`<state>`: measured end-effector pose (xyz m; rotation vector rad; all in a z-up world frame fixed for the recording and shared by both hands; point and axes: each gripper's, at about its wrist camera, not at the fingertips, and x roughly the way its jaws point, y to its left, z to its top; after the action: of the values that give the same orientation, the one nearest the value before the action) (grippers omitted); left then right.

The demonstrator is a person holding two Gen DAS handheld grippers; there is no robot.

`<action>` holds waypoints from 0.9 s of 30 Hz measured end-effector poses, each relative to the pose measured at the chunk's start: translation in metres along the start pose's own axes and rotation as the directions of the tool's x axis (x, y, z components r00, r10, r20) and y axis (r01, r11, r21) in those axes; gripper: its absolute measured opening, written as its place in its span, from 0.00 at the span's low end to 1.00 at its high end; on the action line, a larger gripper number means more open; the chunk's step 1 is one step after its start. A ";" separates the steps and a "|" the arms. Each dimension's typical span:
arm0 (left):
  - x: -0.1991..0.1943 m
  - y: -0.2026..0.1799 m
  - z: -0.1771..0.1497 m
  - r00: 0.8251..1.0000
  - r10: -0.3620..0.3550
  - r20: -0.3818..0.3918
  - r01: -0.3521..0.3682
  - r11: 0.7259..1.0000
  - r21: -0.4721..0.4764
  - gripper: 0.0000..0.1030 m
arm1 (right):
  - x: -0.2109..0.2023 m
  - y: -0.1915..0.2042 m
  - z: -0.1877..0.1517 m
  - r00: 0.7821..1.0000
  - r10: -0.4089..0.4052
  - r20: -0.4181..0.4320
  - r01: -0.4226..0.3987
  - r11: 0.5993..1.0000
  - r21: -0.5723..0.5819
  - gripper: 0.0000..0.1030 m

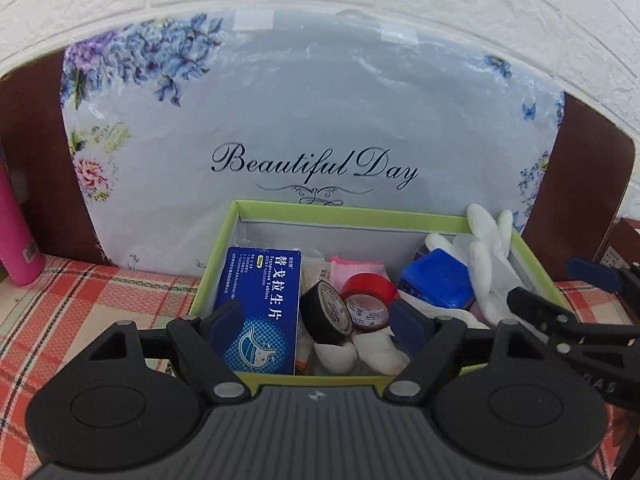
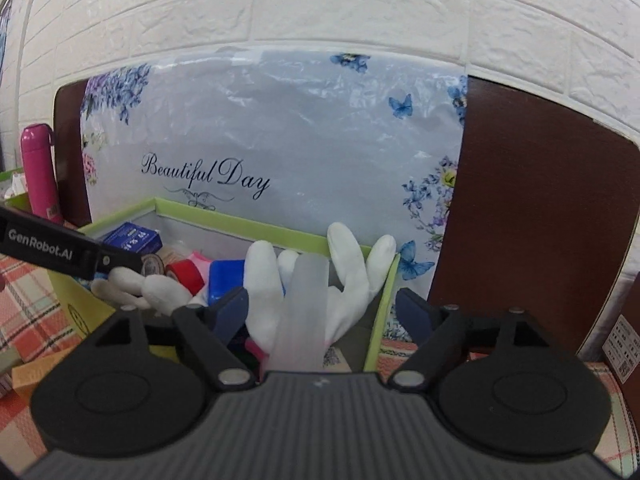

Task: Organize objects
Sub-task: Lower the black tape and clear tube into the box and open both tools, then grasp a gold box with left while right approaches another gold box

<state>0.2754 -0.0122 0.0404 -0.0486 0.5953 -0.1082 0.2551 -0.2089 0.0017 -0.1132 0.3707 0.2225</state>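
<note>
Green-rimmed box (image 1: 352,213), on checked cloth (image 1: 60,300): holds blue medicine carton (image 1: 262,304), black tape roll (image 1: 326,312), red tape roll (image 1: 368,296), blue tub (image 1: 438,280), white gloves (image 1: 486,248); pink item behind the rolls unidentifiable. Left gripper (image 1: 320,322): spread, empty, over the box. Right gripper (image 2: 324,312): spread, straddling the box's right wall; translucent strip (image 2: 304,312) between its fingers, grip unclear. Floral bag (image 1: 320,120) behind; pink bottle (image 1: 16,232) cut off.

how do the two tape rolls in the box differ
The black roll is dark all over; the red roll is bright red with a pale printed core. The black roll sits left, beside the blue medicine box; the red roll sits right, nearer the blue tub. Both stand on edge, side by side.
</note>
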 end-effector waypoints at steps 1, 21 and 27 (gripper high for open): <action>-0.007 -0.001 0.001 1.000 -0.002 0.007 0.002 1.000 0.001 0.80 | -0.009 -0.001 0.003 1.000 -0.002 0.016 0.002 1.000 0.012 0.89; -0.129 -0.006 -0.069 0.999 0.018 -0.048 -0.018 1.000 -0.007 0.82 | -0.176 0.007 -0.022 0.995 0.039 0.096 -0.057 0.980 0.190 1.00; -0.134 -0.001 -0.090 0.993 0.071 -0.091 -0.071 0.997 0.005 0.82 | -0.187 0.024 -0.039 0.997 0.062 0.054 -0.071 0.981 0.179 1.00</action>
<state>0.1144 0.0013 0.0409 -0.0210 0.6873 -0.0416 0.0665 -0.2283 0.0330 0.0837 0.3453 0.2562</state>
